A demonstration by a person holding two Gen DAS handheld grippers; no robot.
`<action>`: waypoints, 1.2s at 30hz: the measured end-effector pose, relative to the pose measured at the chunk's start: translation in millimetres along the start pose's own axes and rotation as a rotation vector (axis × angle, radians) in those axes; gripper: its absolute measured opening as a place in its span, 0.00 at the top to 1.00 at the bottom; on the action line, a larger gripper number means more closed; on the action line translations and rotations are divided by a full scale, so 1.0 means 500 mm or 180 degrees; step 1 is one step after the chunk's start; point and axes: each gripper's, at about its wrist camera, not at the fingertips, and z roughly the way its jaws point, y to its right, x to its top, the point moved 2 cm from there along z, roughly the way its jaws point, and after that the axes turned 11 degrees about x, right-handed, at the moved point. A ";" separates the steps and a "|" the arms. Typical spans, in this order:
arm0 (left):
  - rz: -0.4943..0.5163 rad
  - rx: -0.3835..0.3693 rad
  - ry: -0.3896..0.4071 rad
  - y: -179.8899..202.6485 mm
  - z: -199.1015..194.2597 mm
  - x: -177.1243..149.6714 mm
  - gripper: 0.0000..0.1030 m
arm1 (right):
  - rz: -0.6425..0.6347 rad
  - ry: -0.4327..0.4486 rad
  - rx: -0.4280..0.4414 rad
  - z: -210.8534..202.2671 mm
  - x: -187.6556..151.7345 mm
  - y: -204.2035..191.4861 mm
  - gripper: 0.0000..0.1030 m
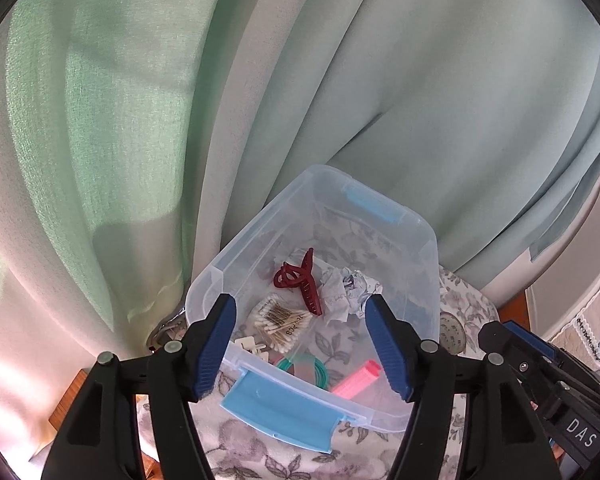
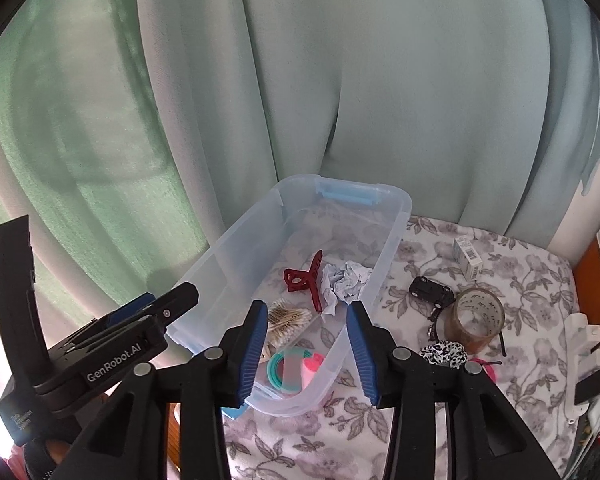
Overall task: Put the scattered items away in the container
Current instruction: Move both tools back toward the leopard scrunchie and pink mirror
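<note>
At three o'clock of the container (image 2: 384, 236), we note tape roll (image 2: 478, 318) outside; both grippers (image 1: 300, 344) (image 2: 308, 350) spread, empty; we risk knocking its wall.

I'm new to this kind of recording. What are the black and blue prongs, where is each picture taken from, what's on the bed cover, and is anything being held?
There is no robot here: a person holds a two-finger gripper in each hand, with a camera on each looking along its fingers. One picture is from the left gripper, the other from the right gripper. Both are open and hold nothing.

A clear plastic bin stands on the floral cloth. Inside it lie a red hair claw, crumpled paper, a pack of cotton swabs, a green coil and a pink item.

Outside the bin, on the cloth, are a black toy car, a tape roll, a small box and a spotted scrunchie.
</note>
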 end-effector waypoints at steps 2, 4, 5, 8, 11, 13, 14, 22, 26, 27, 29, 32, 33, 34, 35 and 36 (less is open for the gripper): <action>0.0018 0.0015 -0.0013 0.004 -0.001 -0.001 0.33 | 0.0016 -0.0001 -0.0001 0.000 -0.003 0.005 0.54; 0.0037 0.0019 -0.0015 0.009 -0.003 -0.002 0.30 | 0.0044 0.0009 -0.0003 -0.002 -0.006 0.011 0.50; 0.0047 0.0020 -0.0015 0.012 -0.004 -0.003 0.30 | 0.0056 0.0013 -0.0002 -0.003 -0.007 0.015 0.47; 0.0081 0.0024 -0.0015 0.021 -0.007 -0.006 0.29 | 0.0092 0.0028 -0.0007 -0.007 -0.013 0.026 0.41; 0.0130 0.0024 -0.0016 0.033 -0.010 -0.010 0.29 | 0.0127 0.0038 -0.0012 -0.012 -0.021 0.037 0.38; 0.0162 0.0028 -0.0021 0.042 -0.011 -0.014 0.29 | 0.0153 0.0051 -0.0019 -0.017 -0.026 0.046 0.35; 0.0183 0.0042 -0.0021 0.047 -0.012 -0.015 0.29 | 0.0166 0.0058 -0.0024 -0.020 -0.029 0.050 0.34; 0.0326 0.0127 0.0037 0.093 -0.025 -0.027 0.26 | 0.0297 0.0168 -0.0020 -0.055 -0.049 0.093 0.26; 0.0306 -0.0014 0.0057 0.119 -0.036 -0.033 0.22 | 0.0347 0.0273 -0.0024 -0.080 -0.060 0.119 0.23; 0.0316 -0.0039 0.0066 0.128 -0.038 -0.034 0.22 | 0.0360 0.0300 -0.0026 -0.086 -0.063 0.126 0.23; 0.0343 -0.0082 0.0083 0.146 -0.041 -0.036 0.21 | 0.0392 0.0352 -0.0029 -0.100 -0.070 0.141 0.23; 0.0418 -0.0140 0.0103 0.181 -0.047 -0.043 0.21 | 0.0479 0.0435 -0.0021 -0.121 -0.083 0.170 0.23; 0.0441 -0.0171 0.0104 0.192 -0.049 -0.046 0.21 | 0.0509 0.0467 -0.0008 -0.129 -0.089 0.180 0.23; 0.0452 -0.0184 0.0127 0.202 -0.052 -0.049 0.21 | 0.0537 0.0498 0.0002 -0.138 -0.094 0.190 0.23; 0.0461 -0.0194 0.0155 0.211 -0.055 -0.052 0.21 | 0.0567 0.0529 0.0002 -0.145 -0.098 0.199 0.23; 0.0470 -0.0204 0.0182 0.221 -0.059 -0.055 0.20 | 0.0598 0.0559 0.0000 -0.152 -0.103 0.208 0.23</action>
